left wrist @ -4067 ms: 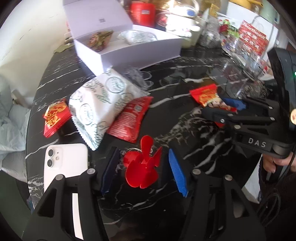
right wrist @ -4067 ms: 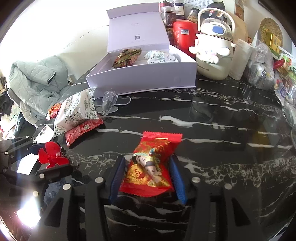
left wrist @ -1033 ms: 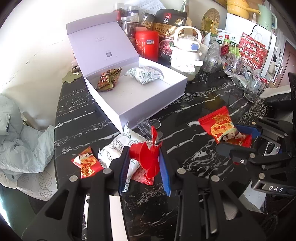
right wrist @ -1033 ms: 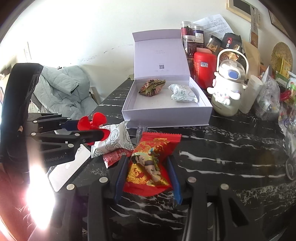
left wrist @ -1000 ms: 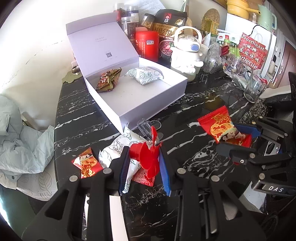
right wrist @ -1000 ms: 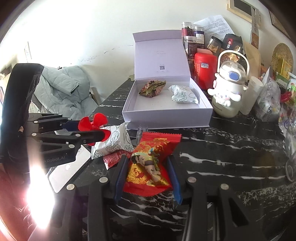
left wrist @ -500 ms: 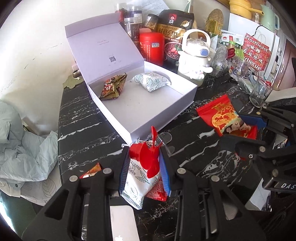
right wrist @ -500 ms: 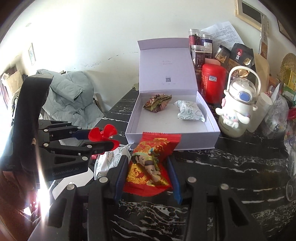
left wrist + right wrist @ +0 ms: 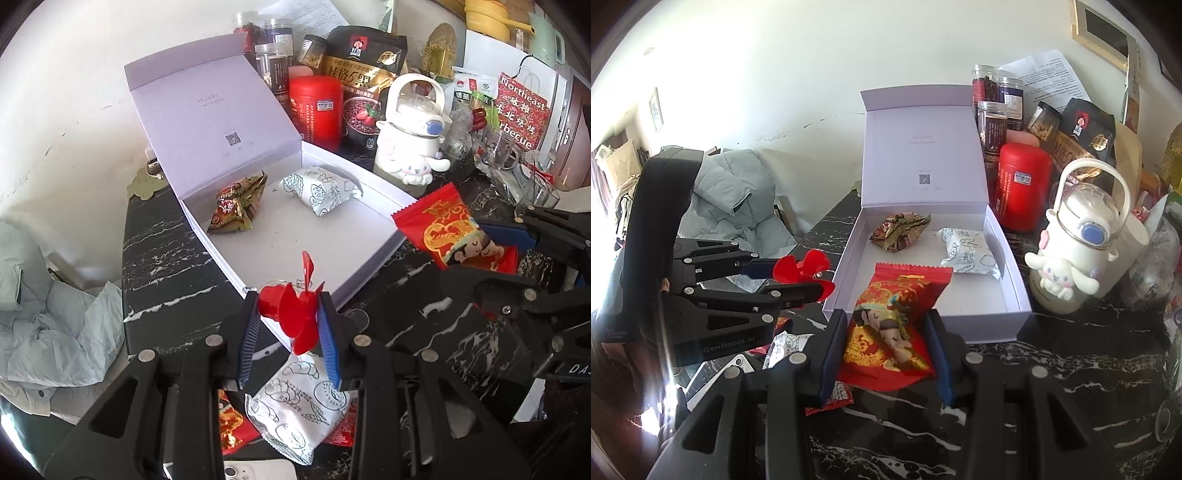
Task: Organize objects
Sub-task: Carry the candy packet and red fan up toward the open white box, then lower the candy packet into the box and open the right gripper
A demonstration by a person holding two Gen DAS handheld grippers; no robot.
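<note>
My left gripper (image 9: 290, 325) is shut on a small red plastic fan (image 9: 295, 314) and holds it in the air at the near corner of the open lavender box (image 9: 314, 243). My right gripper (image 9: 886, 332) is shut on a red snack packet (image 9: 890, 325) held above the box's front wall (image 9: 979, 325). Inside the box lie a brown-gold wrapped snack (image 9: 236, 208) and a white patterned packet (image 9: 319, 188). The left gripper (image 9: 801, 280) with the fan (image 9: 803, 271) shows in the right wrist view, left of the box.
On the black marble table (image 9: 166, 273) lie a white patterned bag (image 9: 299, 402), small red packets (image 9: 231, 424) and a white phone (image 9: 255, 470). Behind the box stand a red canister (image 9: 316, 107), jars, a white character bottle (image 9: 410, 140) and glassware (image 9: 506, 158). A grey jacket (image 9: 731, 195) lies left.
Both grippers have risen and moved forward toward the box with their objects. The fan, earlier on the table between open left fingers, is now clamped and lifted.
</note>
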